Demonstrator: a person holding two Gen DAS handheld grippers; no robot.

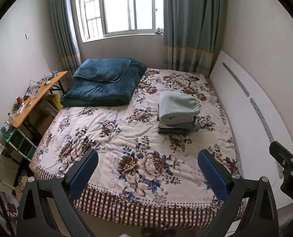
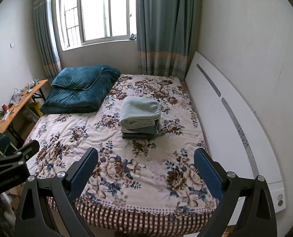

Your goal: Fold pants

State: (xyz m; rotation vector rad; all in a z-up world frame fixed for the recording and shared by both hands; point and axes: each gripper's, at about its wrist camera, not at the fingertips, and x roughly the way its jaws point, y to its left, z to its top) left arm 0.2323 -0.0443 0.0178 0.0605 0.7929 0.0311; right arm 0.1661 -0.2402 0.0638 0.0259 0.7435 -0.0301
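Note:
A stack of folded pants lies on the floral bedspread, toward the right side of the bed; the top pair is pale green, darker grey pairs lie below. My left gripper hovers over the foot of the bed, open, nothing between its blue pads. My right gripper is also open and holds nothing, well short of the stack. The right gripper's black frame shows at the right edge of the left wrist view, and the left gripper's frame at the left of the right wrist view.
A folded teal quilt with a pillow sits at the bed's far left. A cluttered orange side table stands left of the bed. A white headboard runs along the right. Window and curtains behind.

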